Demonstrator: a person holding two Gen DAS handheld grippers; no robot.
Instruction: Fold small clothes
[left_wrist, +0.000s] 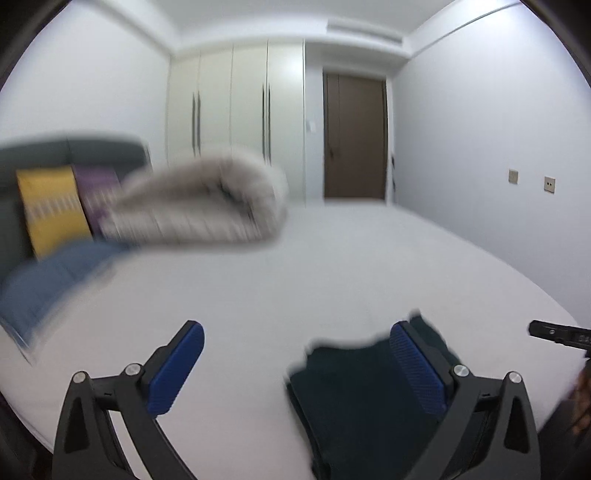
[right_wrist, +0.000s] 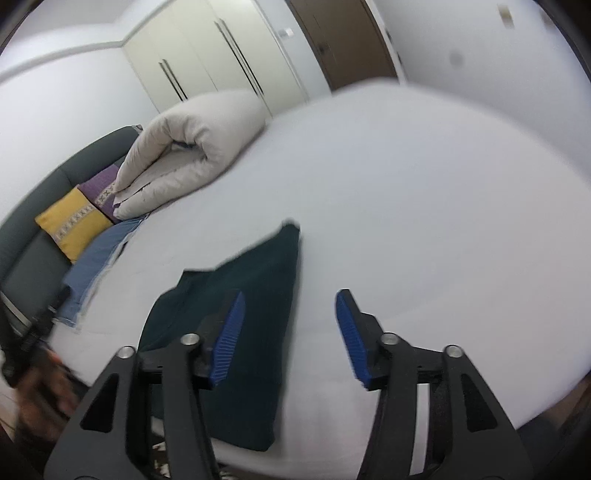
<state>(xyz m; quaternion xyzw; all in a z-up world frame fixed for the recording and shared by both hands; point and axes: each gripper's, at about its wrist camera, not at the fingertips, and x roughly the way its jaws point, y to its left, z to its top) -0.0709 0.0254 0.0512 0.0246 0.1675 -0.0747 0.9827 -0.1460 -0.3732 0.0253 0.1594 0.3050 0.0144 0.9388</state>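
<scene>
The folded dark green garment (right_wrist: 236, 325) is lying on the white bed (right_wrist: 424, 221), near the rolled duvet (right_wrist: 192, 147). The left gripper (left_wrist: 295, 369) and the right gripper (right_wrist: 288, 339) are standing wide, holding nothing. Only the right wrist view is showing the garment whole.

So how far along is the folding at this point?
Done, apparently: the dark green fabric garment lies folded into a compact, roughly rectangular shape on the white bed sheet. In hand: nothing; the left claw and right claw are both open and clear of it. Left: perhaps the blue cloth by the pillows, though whether it belongs to the job is unclear.
</scene>
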